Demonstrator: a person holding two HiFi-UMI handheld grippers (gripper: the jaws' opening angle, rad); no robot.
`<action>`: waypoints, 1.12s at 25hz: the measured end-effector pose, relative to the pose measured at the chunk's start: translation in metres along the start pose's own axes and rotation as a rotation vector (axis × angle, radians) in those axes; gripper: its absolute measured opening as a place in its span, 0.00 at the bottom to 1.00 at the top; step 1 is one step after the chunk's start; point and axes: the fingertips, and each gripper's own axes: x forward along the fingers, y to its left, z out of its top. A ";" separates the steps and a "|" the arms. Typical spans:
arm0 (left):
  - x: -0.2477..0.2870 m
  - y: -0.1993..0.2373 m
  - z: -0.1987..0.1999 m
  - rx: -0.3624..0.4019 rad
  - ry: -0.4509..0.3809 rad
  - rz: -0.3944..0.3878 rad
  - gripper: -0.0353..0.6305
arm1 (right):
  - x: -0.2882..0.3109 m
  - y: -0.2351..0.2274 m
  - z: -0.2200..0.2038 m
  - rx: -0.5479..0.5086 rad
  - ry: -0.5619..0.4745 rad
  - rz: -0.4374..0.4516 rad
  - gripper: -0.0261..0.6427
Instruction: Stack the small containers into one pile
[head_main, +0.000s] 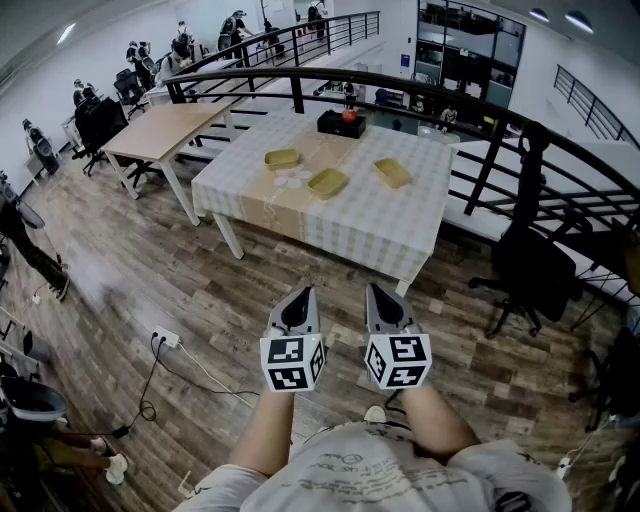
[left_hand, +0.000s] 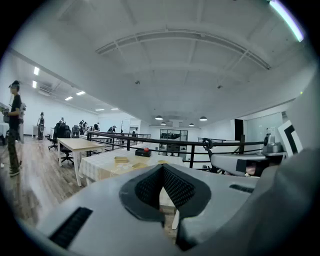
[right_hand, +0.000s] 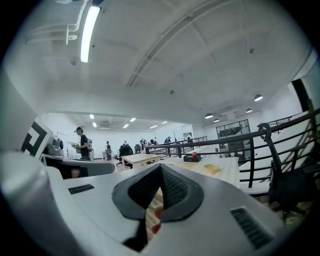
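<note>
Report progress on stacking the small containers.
Done: nothing. The three shallow yellow containers lie apart on the checked-cloth table. In hand: nothing. The left gripper and right gripper are shut, empty and short of the table. Left: every stacking move.

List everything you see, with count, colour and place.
checked table: one, pale, centre
containers: three, yellow, apart on that table
box: one, black with red top, table's far edge
wooden table: one, tan, far left
office chair: one, black, right
railing: one, black, behind the tables
power strip: one, white, floor left
left hand-held gripper: one, grey, shut, bottom centre
right hand-held gripper: one, grey, shut, beside it
</note>
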 end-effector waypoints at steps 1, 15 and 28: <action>-0.001 0.002 0.000 0.001 -0.001 -0.001 0.06 | 0.002 0.002 0.000 -0.001 0.000 -0.004 0.04; -0.015 0.045 -0.006 0.001 -0.004 -0.011 0.06 | 0.018 0.042 -0.003 0.028 -0.035 -0.016 0.04; 0.028 0.078 -0.007 0.006 0.011 -0.022 0.06 | 0.079 0.037 -0.005 0.019 -0.028 -0.031 0.04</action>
